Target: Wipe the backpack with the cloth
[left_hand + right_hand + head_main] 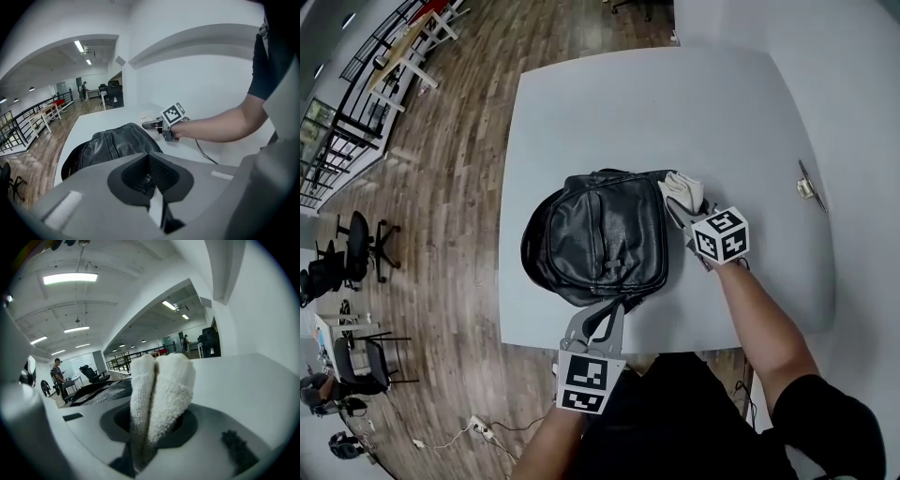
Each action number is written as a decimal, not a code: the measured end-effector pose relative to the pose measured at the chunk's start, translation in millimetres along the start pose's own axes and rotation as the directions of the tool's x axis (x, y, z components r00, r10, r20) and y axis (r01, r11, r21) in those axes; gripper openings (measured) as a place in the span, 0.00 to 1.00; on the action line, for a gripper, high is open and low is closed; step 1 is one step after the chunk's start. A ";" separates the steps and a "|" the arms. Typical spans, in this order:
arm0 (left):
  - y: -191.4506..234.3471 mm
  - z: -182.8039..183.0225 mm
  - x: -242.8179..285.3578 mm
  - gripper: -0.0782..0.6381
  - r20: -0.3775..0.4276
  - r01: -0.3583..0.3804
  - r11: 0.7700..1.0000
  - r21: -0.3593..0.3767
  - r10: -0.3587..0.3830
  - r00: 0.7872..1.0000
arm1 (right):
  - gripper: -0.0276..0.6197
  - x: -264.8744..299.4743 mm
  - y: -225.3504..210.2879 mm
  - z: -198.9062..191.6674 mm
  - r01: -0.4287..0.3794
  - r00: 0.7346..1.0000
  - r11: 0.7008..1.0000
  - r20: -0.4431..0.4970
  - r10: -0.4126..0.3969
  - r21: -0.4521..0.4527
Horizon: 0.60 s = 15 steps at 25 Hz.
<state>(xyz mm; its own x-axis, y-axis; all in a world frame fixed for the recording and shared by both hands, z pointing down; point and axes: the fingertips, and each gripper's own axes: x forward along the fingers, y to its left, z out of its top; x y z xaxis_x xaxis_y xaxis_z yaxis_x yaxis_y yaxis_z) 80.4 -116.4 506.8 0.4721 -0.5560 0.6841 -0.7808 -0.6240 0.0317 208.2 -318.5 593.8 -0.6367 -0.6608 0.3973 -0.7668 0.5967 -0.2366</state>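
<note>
Left claw [604, 317] is clenched on the black leather backpack [605, 234] at six o'clock. Right claw [684, 206], at its two o'clock, grasps a folded white cloth [679, 185].

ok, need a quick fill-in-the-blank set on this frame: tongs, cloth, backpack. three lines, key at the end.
1. The right tongs are shut on a white ___.
2. The backpack is ___ in colour.
3. The backpack lies on the ___, not on the floor.

Missing words: cloth; black; table.
</note>
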 end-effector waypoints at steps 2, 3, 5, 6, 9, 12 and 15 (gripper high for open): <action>2.2 -1.7 -3.7 0.12 0.012 0.002 1.000 -0.019 -0.002 1.000 | 0.17 -5.4 4.9 -2.8 0.006 1.000 1.000 0.000 -0.006 0.007; 3.4 -2.8 -5.8 0.12 0.018 0.004 0.999 -0.032 -0.003 1.000 | 0.17 -8.1 7.5 -4.4 0.009 1.000 1.000 -0.001 -0.009 0.008; 5.9 -6.2 -10.0 0.12 0.026 0.004 0.999 -0.044 -0.003 1.000 | 0.17 -12.7 13.2 -8.7 0.015 1.000 1.000 -0.003 -0.015 0.010; 7.0 -8.6 -11.8 0.12 0.029 0.004 0.999 -0.045 -0.002 1.000 | 0.17 -14.7 16.2 -11.4 0.018 1.000 1.000 -0.005 -0.017 0.010; 8.5 -15.8 -17.6 0.12 0.035 0.008 0.999 -0.045 -0.006 0.999 | 0.17 -21.9 25.6 -18.7 0.028 1.000 1.000 -0.012 -0.028 0.011; 8.5 -20.6 -25.2 0.12 0.040 0.019 0.999 -0.039 -0.017 0.999 | 0.17 -30.7 33.2 -24.4 0.046 0.999 0.999 -0.016 -0.046 0.020; 11.5 -26.1 -31.8 0.12 0.045 0.025 0.999 -0.028 -0.024 0.999 | 0.17 -37.7 39.2 -30.6 0.067 0.998 0.997 -0.014 -0.066 0.030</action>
<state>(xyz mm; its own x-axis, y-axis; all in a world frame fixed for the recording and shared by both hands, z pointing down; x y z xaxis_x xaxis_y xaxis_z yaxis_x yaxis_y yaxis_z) 45.8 -91.6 504.5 0.5085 -0.5651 0.6497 -0.7799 -0.6221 0.0694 204.5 -256.2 596.7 -0.5832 -0.6924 0.4248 -0.8097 0.5373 -0.2359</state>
